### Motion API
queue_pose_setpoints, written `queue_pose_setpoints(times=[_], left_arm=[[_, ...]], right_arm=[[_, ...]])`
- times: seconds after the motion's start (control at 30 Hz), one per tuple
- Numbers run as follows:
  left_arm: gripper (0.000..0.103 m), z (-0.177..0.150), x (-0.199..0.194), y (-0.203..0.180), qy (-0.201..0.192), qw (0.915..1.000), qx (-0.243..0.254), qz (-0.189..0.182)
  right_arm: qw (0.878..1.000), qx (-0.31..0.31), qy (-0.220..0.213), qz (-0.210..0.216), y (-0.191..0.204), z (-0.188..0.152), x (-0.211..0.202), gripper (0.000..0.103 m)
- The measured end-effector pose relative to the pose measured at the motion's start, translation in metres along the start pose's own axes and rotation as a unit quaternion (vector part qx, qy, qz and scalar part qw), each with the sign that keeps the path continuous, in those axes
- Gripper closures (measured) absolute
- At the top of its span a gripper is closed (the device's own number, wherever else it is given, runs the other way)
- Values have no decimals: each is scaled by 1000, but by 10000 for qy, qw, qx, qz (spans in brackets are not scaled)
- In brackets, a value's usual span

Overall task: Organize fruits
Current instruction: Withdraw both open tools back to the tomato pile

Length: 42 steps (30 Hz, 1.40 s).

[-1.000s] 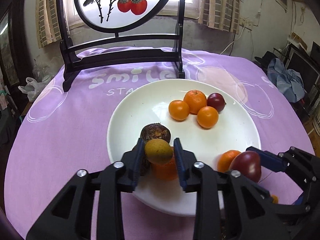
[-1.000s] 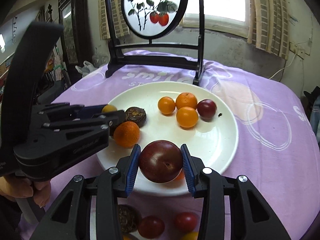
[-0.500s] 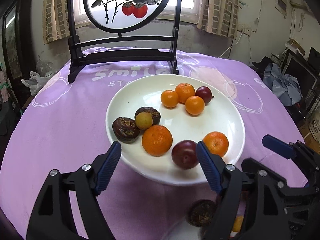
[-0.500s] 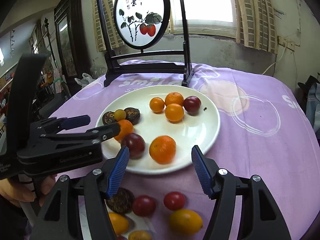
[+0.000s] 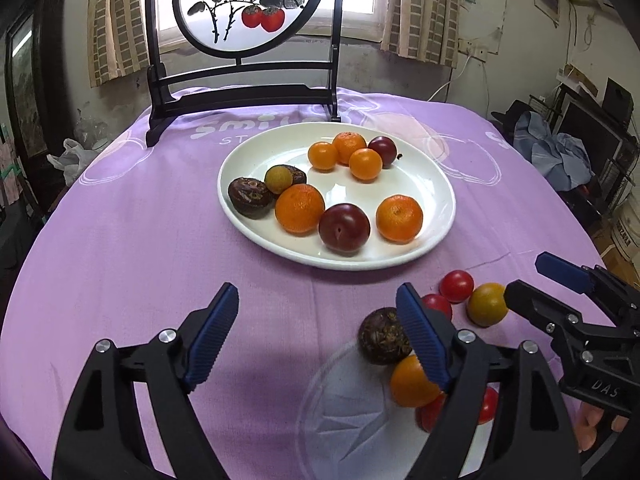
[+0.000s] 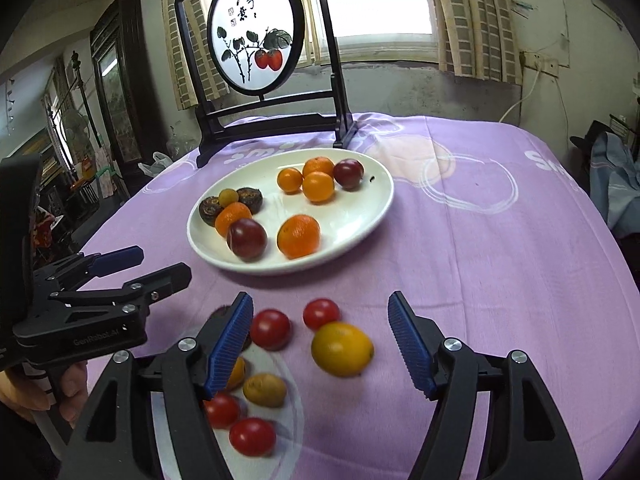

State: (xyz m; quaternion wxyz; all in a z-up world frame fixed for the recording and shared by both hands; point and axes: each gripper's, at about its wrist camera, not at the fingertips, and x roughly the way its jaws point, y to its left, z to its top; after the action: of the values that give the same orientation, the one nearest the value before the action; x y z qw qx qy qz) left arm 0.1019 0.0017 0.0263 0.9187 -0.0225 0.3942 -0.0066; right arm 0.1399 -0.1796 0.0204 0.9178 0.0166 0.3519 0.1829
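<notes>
A white plate (image 5: 436, 188) (image 6: 372, 208) holds several oranges, two dark plums, two brown passion fruits and a small yellow-green fruit. The plum (image 5: 344, 229) (image 6: 247, 239) and the yellow-green fruit (image 5: 278, 179) (image 6: 228, 197) rest on it. My left gripper (image 5: 316, 340) is open and empty, above the cloth in front of the plate. My right gripper (image 6: 320, 348) is open and empty, over loose fruit: a yellow lemon (image 6: 342, 348) (image 5: 487, 304), red tomatoes (image 6: 270, 329) and a brown passion fruit (image 5: 382, 335).
A black-framed round painted screen (image 5: 240, 12) (image 6: 256, 36) stands behind the plate. The purple cloth (image 5: 140, 240) covers a round table. More small fruits, an orange one (image 5: 412, 380) and a tan one (image 6: 264, 390), lie near the front edge.
One second ago my left gripper held the yellow-green fruit and my right held the plum over the plate. Both opened, left the fruits on the plate, and drew back toward the front.
</notes>
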Motion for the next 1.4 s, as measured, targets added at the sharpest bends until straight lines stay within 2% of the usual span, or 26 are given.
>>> queue_pose_setpoints(times=[0.27, 0.53, 0.77, 0.9, 1.27, 1.33, 1.4], left_arm=[[23, -17, -2, 3, 27, 10000, -83, -8], [18, -24, 8, 6, 56, 9998, 133, 102], [13, -24, 14, 19, 274, 9995, -163, 15], [12, -26, 15, 19, 304, 9994, -160, 18], [12, -27, 18, 19, 403, 9990, -174, -8], [12, -27, 18, 19, 402, 9990, -176, -11], [11, -27, 17, 19, 406, 9990, -174, -13]], right_arm=[[9996, -250, 85, -113, 2, -26, -12, 30], [9962, -783, 327, -208, 16, -33, -6, 30], [9925, -1121, 474, -115, 27, -39, -6, 29], [9881, -1379, 667, 124, 38, -45, -6, 29], [9796, -1671, 1105, 138, 47, -58, 4, 29], [9780, -1697, 1204, 114, 47, -60, 6, 33], [9782, -1642, 1259, 201, 46, -60, 9, 49]])
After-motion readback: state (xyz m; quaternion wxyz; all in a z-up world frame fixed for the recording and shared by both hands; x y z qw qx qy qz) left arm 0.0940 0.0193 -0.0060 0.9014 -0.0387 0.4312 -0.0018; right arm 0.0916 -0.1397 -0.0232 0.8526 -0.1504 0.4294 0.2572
